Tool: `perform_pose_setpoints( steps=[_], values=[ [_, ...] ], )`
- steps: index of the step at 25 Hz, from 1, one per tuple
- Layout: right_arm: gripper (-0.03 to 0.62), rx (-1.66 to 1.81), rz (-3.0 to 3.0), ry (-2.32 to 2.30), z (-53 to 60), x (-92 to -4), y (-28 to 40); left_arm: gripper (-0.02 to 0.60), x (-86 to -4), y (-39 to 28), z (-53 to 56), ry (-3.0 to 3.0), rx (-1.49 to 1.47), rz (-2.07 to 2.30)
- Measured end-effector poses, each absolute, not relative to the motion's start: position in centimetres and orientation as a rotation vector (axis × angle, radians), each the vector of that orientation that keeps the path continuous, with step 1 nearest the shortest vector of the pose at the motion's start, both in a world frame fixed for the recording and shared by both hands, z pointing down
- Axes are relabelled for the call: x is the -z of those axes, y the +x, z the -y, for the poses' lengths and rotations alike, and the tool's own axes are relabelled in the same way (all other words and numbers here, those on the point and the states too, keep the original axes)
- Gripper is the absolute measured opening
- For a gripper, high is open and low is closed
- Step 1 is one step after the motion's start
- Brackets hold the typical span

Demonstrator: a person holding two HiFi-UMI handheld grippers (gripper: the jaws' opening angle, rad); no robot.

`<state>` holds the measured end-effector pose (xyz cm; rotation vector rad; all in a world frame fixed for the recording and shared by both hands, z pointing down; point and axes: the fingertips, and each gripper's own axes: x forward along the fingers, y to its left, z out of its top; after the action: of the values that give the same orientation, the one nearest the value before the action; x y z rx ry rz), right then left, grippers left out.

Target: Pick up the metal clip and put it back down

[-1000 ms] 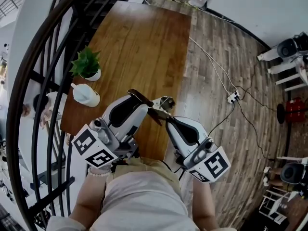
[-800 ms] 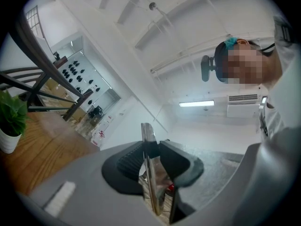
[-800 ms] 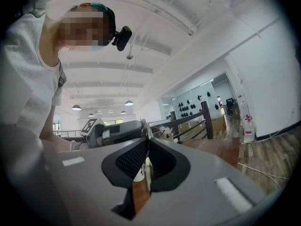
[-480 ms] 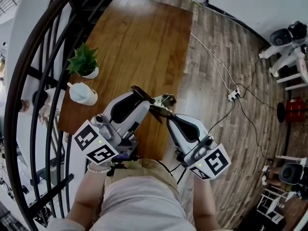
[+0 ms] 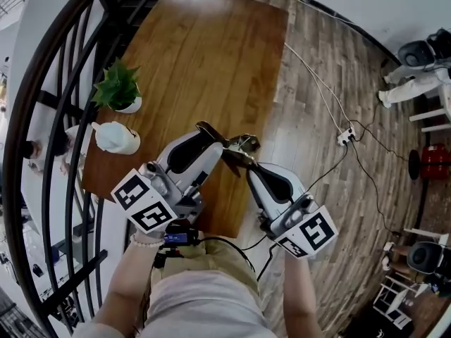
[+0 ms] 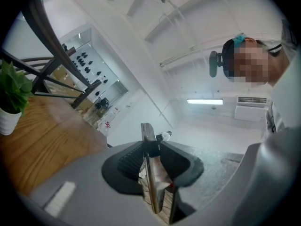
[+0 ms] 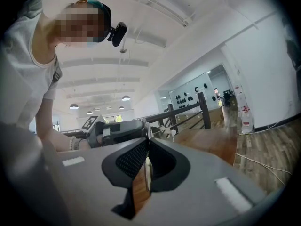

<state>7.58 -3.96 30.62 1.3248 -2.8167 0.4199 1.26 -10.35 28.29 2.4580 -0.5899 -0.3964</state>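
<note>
Both grippers hold the metal clip between them, just above the near part of the wooden table. My left gripper comes in from the left and is shut on a flat metal arm of the clip. From the right, my right gripper is shut on a thin metal edge of the clip. In the head view the shiny clip shows where the two tips meet. The jaws hide most of it in both gripper views.
A small potted plant and a white rounded object stand at the table's left edge, beside a dark curved railing. Cables and a power strip lie on the plank floor to the right. The person's torso is below the grippers.
Both grippers, with the clip held between them, have sunk a little toward the table. The jaws keep the same hold.
</note>
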Motion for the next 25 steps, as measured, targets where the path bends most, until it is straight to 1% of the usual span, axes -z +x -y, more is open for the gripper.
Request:
perform_pose_setpoints(
  steps=[25],
  values=[
    [0.041, -0.775, 2.677, 1.286, 9.2, -43.6, 8.9, 0.110, -42.6, 2.6, 16.0, 2.259, 0.204, 0.699]
  ],
)
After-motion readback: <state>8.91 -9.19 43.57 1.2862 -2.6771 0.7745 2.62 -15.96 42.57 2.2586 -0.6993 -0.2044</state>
